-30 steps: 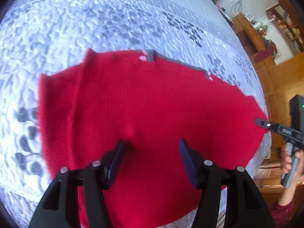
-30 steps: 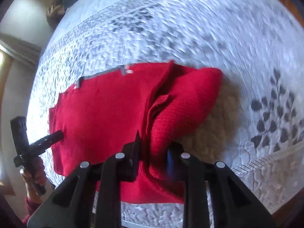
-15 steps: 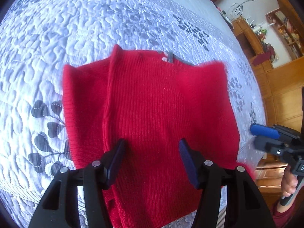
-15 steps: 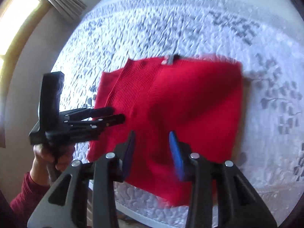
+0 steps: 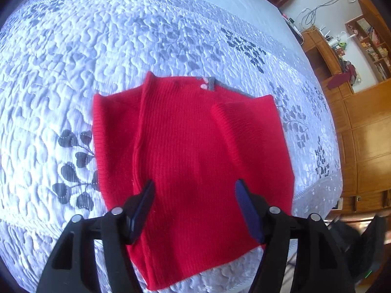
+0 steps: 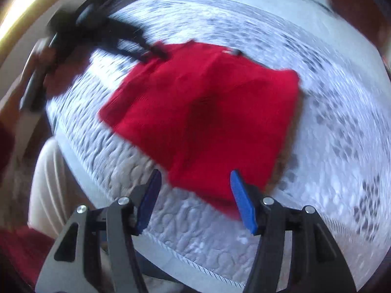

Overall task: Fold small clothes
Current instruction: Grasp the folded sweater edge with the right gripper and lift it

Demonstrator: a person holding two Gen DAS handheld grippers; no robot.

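Note:
A red knitted sweater (image 5: 190,141) lies on the quilted bed cover (image 5: 97,48), both sides folded in over its middle, a grey neck label at its far edge. My left gripper (image 5: 194,183) hovers over the sweater's near part; its jaws are opening with nothing pinched between them. In the blurred right wrist view the sweater (image 6: 207,109) sits slantwise. My right gripper (image 6: 195,173) hangs over its near corner by the bed edge, its jaws opening and clear of the cloth. The left gripper (image 6: 156,52) shows as a dark blur at the sweater's far left corner.
Wooden cabinets and shelves (image 5: 361,134) stand past the bed's right side. The bed's piped edge (image 6: 195,251) runs just below the right gripper. A person's light trousers (image 6: 48,183) and a red sleeve (image 6: 17,251) are close to that edge.
The right gripper has let go of the sweater's right side, which now lies folded over the middle, and has swung away while rolling. The left gripper has risen slightly and widened.

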